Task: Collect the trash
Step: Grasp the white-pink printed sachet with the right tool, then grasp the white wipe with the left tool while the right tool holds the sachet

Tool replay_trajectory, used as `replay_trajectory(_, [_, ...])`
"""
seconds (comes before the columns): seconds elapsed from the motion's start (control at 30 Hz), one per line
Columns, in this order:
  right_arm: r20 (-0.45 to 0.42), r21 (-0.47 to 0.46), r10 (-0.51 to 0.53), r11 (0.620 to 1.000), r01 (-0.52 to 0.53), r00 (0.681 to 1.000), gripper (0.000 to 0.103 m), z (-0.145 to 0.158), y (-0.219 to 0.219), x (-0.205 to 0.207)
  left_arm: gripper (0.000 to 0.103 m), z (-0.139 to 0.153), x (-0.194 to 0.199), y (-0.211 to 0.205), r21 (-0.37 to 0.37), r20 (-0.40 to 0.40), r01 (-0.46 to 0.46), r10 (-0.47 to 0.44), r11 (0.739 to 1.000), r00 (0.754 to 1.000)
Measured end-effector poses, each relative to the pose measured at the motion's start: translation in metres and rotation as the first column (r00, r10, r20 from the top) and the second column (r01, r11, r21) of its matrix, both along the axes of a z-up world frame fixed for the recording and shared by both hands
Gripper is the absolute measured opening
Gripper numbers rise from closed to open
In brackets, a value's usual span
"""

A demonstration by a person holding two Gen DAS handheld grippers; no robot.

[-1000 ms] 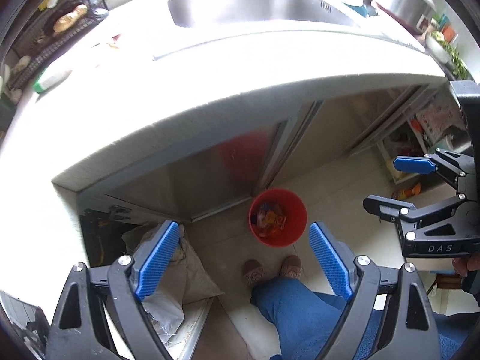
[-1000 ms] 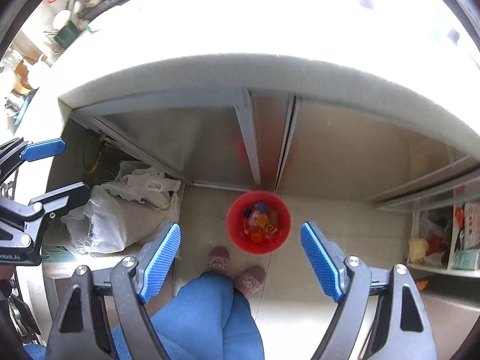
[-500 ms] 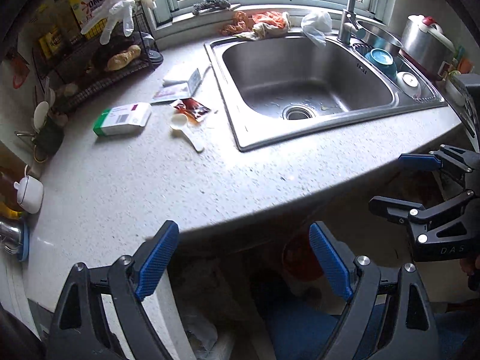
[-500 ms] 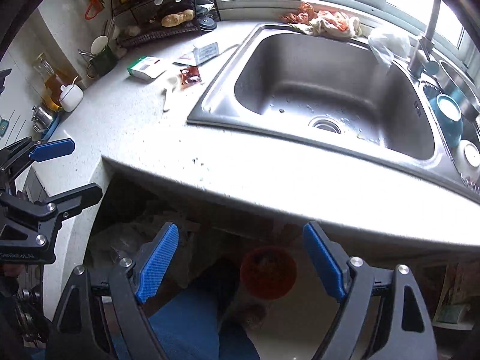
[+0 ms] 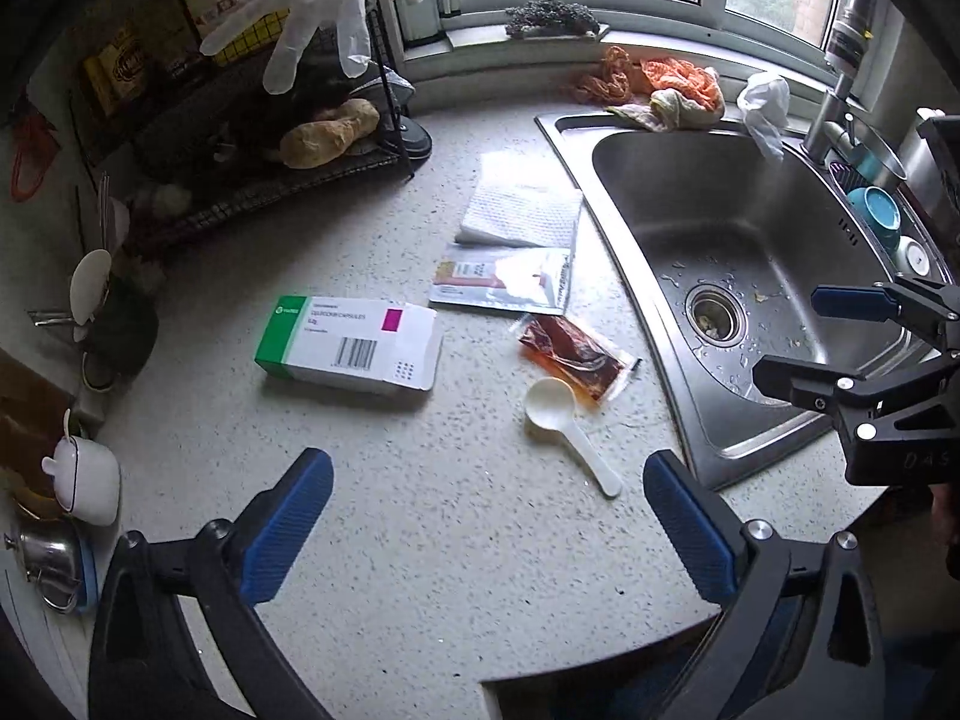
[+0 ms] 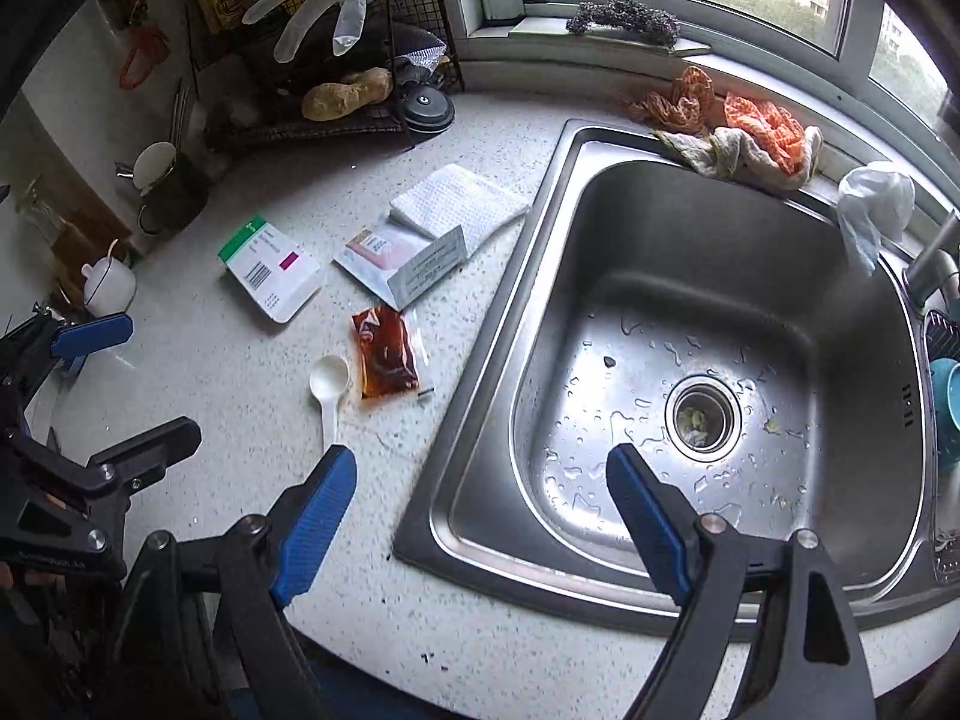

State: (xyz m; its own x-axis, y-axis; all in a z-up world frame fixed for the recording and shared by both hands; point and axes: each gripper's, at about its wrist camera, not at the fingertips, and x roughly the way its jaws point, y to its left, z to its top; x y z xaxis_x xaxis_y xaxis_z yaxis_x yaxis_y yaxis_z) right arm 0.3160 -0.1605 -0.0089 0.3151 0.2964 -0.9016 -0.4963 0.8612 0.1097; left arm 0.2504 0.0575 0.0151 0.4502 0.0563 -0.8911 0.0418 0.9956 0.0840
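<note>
Left wrist view: left gripper (image 5: 487, 480) tilted down over countertop (image 5: 420, 540), jaws just opened wider, nothing between them. Right gripper (image 6: 480, 483) same tilt, spread and empty, straddling near-left rim of sink (image 6: 480, 420). Trash on counter left of sink: medicine box (image 5: 351, 351), sauce sachet (image 5: 573, 356), white scoop (image 5: 564, 423), flat packet (image 5: 501, 282), folded tissue (image 5: 522, 213). Sink basin: water drops, scraps in drain (image 6: 702, 414).
</note>
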Motion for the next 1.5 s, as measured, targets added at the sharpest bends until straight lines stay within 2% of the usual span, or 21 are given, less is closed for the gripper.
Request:
replay_trajectory(0.2, [-0.026, -0.035, -0.016, 0.999, 0.015, 1.000, 0.084, -0.006, 0.047, 0.038, 0.103, -0.005, 0.036, 0.043, -0.017, -0.019, -0.043, 0.042, 0.999, 0.999])
replay_trajectory(0.47, [-0.108, -0.051, -0.016, 0.999, 0.010, 0.994, 0.084, -0.038, 0.088, 0.075, 0.103, -0.026, 0.062, 0.085, -0.052, -0.066, -0.099, 0.096, 0.994, 0.993])
replay_trajectory(0.57, [-0.146, -0.052, -0.026, 0.999, 0.018, 0.989, 0.071, -0.049, 0.093, 0.081, 0.103, -0.032, 0.063, 0.092, -0.064, -0.080, -0.100, 0.095, 0.993, 0.992])
replay_trajectory(0.63, [-0.157, -0.061, -0.032, 0.998, 0.023, 0.987, 0.052, -0.056, 0.096, 0.084, 0.103, -0.036, 0.063, 0.095, -0.065, -0.089, -0.105, 0.099, 0.992, 0.991])
replay_trajectory(0.77, [-0.174, -0.070, -0.023, 0.997, 0.011, 0.984, 0.034, -0.066, 0.100, 0.085, 0.103, -0.040, 0.062, 0.101, -0.095, -0.095, -0.136, 0.127, 0.986, 0.987])
replay_trajectory(0.83, [-0.170, -0.070, -0.028, 0.997, 0.017, 0.985, 0.015, -0.068, 0.100, 0.085, 0.103, -0.039, 0.061, 0.100, -0.104, -0.096, -0.141, 0.131, 0.985, 0.987])
replay_trajectory(1.0, [-0.158, -0.023, -0.028, 0.999, 0.025, 0.987, 0.001, -0.063, 0.095, 0.090, 0.103, -0.032, 0.060, 0.091, -0.080, -0.088, -0.118, 0.111, 0.990, 0.990])
replay_trajectory(1.2, [-0.098, 0.040, -0.035, 0.998, 0.039, 0.995, 0.001, -0.032, 0.074, 0.086, 0.103, -0.021, 0.076, 0.071, -0.062, -0.066, -0.069, 0.064, 0.996, 0.996])
replay_trajectory(1.37, [-0.070, 0.085, -0.105, 0.990, 0.111, 0.992, 0.001, -0.012, 0.036, 0.092, 0.103, -0.012, 0.104, 0.047, -0.064, -0.049, -0.008, 0.005, 0.998, 0.999])
replay_trajectory(1.5, [-0.075, 0.081, -0.171, 0.981, 0.177, 0.982, 0.001, -0.007, 0.012, 0.097, 0.103, -0.015, 0.132, 0.026, -0.056, -0.054, 0.054, -0.057, 0.997, 0.997])
